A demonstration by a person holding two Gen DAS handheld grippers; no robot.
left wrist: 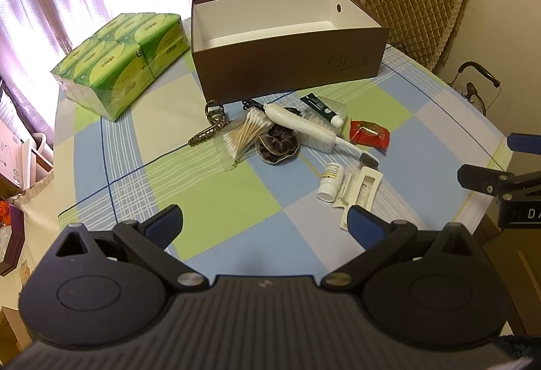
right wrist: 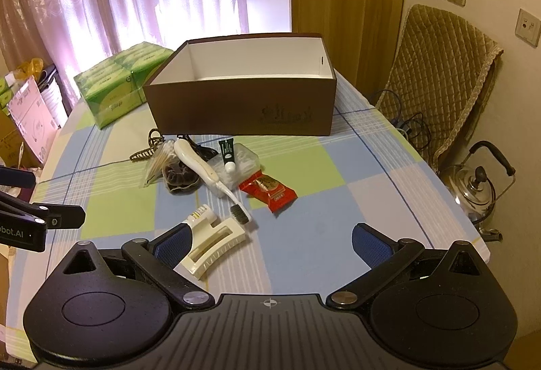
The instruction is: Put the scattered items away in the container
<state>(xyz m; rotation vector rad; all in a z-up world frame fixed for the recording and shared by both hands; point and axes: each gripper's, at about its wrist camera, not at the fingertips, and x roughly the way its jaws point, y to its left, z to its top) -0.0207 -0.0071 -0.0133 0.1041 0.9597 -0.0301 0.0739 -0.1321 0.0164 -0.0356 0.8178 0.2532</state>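
A brown box (left wrist: pixel 287 66) (right wrist: pixel 243 109) with a white inside stands open at the back of the checked table. In front of it lie a white electric toothbrush (left wrist: pixel 304 125) (right wrist: pixel 203 167), a bag of cotton swabs (left wrist: pixel 243 137), a dark scrunchie (left wrist: pixel 279 147), a brown hair claw (left wrist: pixel 209 126), a green tube (left wrist: pixel 321 109) (right wrist: pixel 227 153), a red packet (left wrist: pixel 370 133) (right wrist: pixel 268 191), a small white bottle (left wrist: pixel 331 182) (right wrist: pixel 201 216) and a cream hair clip (left wrist: pixel 358 194) (right wrist: pixel 211 248). My left gripper (left wrist: pixel 265 224) is open, short of the pile. My right gripper (right wrist: pixel 272 243) is open, its left pad beside the cream clip.
A green pack of tissues (left wrist: pixel 121 62) (right wrist: pixel 115 82) sits left of the box. A padded chair (right wrist: pixel 439 76) and a metal kettle (right wrist: pixel 476 187) stand off the table's right edge. Cardboard boxes (right wrist: pixel 30 113) stand to the left, by the curtains.
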